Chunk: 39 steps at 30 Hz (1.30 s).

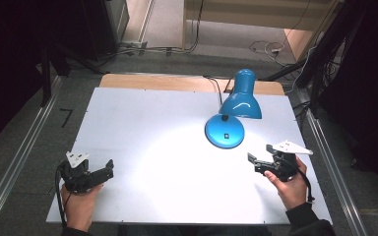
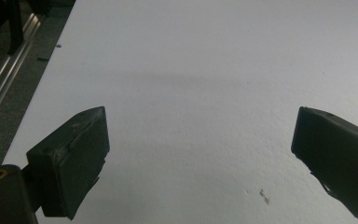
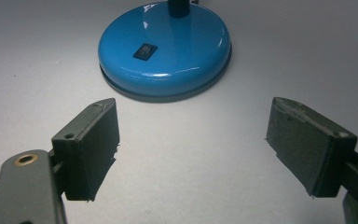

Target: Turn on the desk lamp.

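Note:
A blue desk lamp stands on the white table [image 1: 147, 123], its round base [image 1: 224, 131] right of centre and its shade [image 1: 242, 102] leaning over it, lit. In the right gripper view the base [image 3: 165, 49] lies just ahead, with a black rocker switch [image 3: 145, 51] on top. My right gripper [image 1: 260, 158] [image 3: 193, 144] is open, a short way to the near right of the base, nothing between its fingers. My left gripper [image 1: 109, 169] [image 2: 200, 154] is open too, low over the bare table near the front left corner.
The lamp's black cable [image 1: 215, 84] runs back over the table's far wooden edge [image 1: 152, 81]. Metal rails [image 1: 19, 157] flank the table on both sides. Cables [image 1: 266, 47] lie on the floor beyond. Dark stands rise at the far left and right.

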Each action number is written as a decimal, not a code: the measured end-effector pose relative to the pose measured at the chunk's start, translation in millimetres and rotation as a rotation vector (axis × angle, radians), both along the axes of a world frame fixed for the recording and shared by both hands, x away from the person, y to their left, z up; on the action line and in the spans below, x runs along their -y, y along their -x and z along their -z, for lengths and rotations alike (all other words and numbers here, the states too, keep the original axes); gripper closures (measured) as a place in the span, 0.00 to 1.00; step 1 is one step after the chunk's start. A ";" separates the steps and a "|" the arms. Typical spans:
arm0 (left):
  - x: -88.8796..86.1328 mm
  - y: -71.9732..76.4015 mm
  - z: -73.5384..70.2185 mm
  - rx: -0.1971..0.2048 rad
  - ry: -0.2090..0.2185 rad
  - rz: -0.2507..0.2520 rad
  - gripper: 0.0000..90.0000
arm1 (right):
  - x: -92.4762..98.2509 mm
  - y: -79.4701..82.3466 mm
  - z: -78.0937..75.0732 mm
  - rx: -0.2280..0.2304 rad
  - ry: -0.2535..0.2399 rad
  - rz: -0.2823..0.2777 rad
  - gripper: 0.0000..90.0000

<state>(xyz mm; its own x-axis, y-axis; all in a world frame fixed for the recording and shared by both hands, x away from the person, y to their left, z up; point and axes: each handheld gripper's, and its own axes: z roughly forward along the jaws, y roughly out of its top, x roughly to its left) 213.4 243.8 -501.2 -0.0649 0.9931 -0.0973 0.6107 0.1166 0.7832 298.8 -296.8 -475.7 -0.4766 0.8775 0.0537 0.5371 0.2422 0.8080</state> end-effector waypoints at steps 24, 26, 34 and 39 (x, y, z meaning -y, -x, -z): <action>0.8 0.3 0.3 0.000 -0.002 -0.001 0.05 | 32.2 14.6 5.5 -0.007 -0.017 0.056 0.17; 0.8 0.3 0.3 0.000 -0.001 -0.001 0.05 | 34.7 15.7 5.7 -0.008 -0.017 0.062 0.17; 1.0 0.3 0.5 -0.001 -0.002 -0.001 0.05 | 45.5 20.6 5.2 -0.006 -0.018 0.085 0.17; 1.0 0.3 0.6 -0.003 -0.002 -0.002 0.05 | 52.9 23.6 6.4 -0.011 -0.015 0.106 0.17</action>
